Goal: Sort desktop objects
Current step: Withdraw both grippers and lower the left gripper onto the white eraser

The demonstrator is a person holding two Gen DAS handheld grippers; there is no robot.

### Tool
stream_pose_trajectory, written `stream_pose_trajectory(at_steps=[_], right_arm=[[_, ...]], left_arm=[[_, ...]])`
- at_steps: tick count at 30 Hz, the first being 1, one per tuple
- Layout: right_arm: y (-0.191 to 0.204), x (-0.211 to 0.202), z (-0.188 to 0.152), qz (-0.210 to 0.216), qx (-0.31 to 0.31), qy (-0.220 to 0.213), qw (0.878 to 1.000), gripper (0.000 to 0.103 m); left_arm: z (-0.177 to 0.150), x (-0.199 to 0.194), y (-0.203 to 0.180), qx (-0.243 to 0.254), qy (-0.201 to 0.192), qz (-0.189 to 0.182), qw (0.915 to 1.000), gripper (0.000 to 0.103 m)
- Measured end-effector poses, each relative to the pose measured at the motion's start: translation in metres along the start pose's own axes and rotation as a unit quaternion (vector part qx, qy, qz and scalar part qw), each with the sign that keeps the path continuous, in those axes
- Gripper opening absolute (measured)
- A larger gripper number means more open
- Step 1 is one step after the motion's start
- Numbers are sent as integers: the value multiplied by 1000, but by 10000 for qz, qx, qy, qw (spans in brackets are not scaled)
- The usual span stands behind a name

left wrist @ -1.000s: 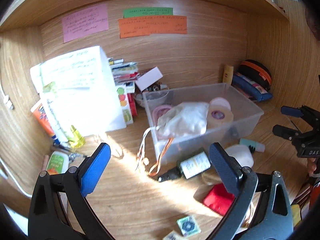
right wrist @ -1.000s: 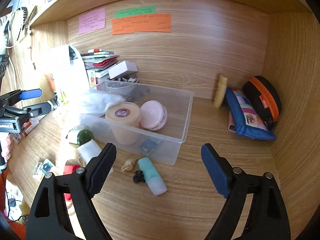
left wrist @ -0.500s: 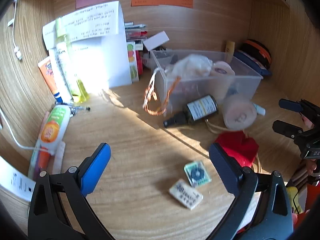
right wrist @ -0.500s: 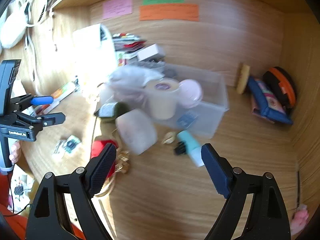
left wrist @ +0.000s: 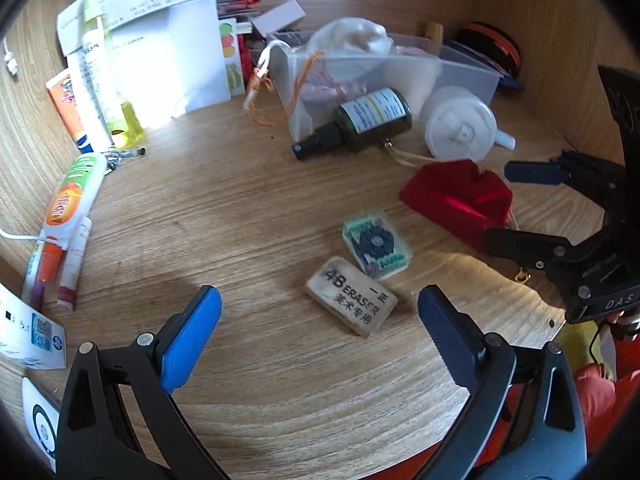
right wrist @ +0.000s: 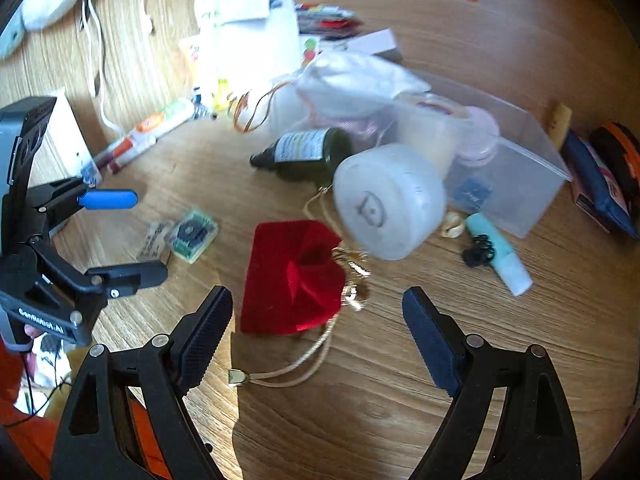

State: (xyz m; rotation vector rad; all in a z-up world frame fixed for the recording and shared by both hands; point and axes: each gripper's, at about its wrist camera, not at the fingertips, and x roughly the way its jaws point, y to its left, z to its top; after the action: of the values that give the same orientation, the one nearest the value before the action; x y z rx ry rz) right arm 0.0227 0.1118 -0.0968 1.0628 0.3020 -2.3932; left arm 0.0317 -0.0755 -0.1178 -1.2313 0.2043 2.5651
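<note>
My left gripper (left wrist: 318, 320) is open and empty, low over the desk just in front of a white 4B eraser (left wrist: 352, 301) and a green patterned eraser (left wrist: 376, 244). My right gripper (right wrist: 318, 320) is open and empty, just in front of a red pouch (right wrist: 294, 276) with a gold cord (right wrist: 296, 372). The pouch also shows in the left wrist view (left wrist: 456, 196). A clear plastic bin (left wrist: 468, 70) at the back holds a white cloth bag (left wrist: 348, 44) and jars. A dark green bottle (left wrist: 360, 122) and a white jar (left wrist: 460, 128) lie in front of it.
A teal tube (right wrist: 500, 254), a black clip (right wrist: 478, 250) and a shell (right wrist: 454, 228) lie by the bin. Tubes and pens (left wrist: 68, 208) lie at the left wall, with a white paper-covered box (left wrist: 168, 40) behind. Pencil cases (right wrist: 600, 172) sit at the right wall.
Both grippers have pulled back and dropped toward the desk's front. The left one now hangs over the erasers, the right one over the red pouch. Both stay open.
</note>
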Motion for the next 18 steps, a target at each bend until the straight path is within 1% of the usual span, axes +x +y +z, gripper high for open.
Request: stream_pose_trajectory(at_steps=[2, 5, 6, 8, 9, 10, 13, 14, 16, 18], right_arm=[[5, 3, 2, 14, -85, 31, 10000, 85], [10, 6, 3, -25, -166, 42, 9999, 85], [10, 8, 5, -38, -170, 55, 9998, 85], [11, 13, 5, -12, -143, 132, 9998, 85], [11, 16, 5, 9, -105, 167, 9998, 85], [10, 18, 5, 19, -57, 181, 9998, 85], [11, 20, 5, -29, 27, 162, 9999, 85], [12, 20, 5, 32, 44, 175, 9998, 85], [11, 21, 7, 64, 150, 156, 9997, 85], [13, 23, 8, 65, 202, 138, 9997, 83]], left_arm=[[1, 1, 0, 50, -15, -43, 10000, 100], [4, 1, 1, 98, -146, 22, 9998, 100], [4, 1, 1, 121, -176, 16, 9998, 98], [3, 2, 3, 130, -243, -85, 9996, 92], [3, 2, 4, 112, -257, -152, 9995, 86], [3, 1, 5, 106, -303, -144, 9994, 80], [1, -2, 8, 81, -382, -142, 9991, 68], [1, -2, 9, 75, -409, -122, 9991, 65], [1, -3, 11, 17, -478, -21, 9989, 46], [1, -2, 13, -36, -485, 25, 9988, 45]])
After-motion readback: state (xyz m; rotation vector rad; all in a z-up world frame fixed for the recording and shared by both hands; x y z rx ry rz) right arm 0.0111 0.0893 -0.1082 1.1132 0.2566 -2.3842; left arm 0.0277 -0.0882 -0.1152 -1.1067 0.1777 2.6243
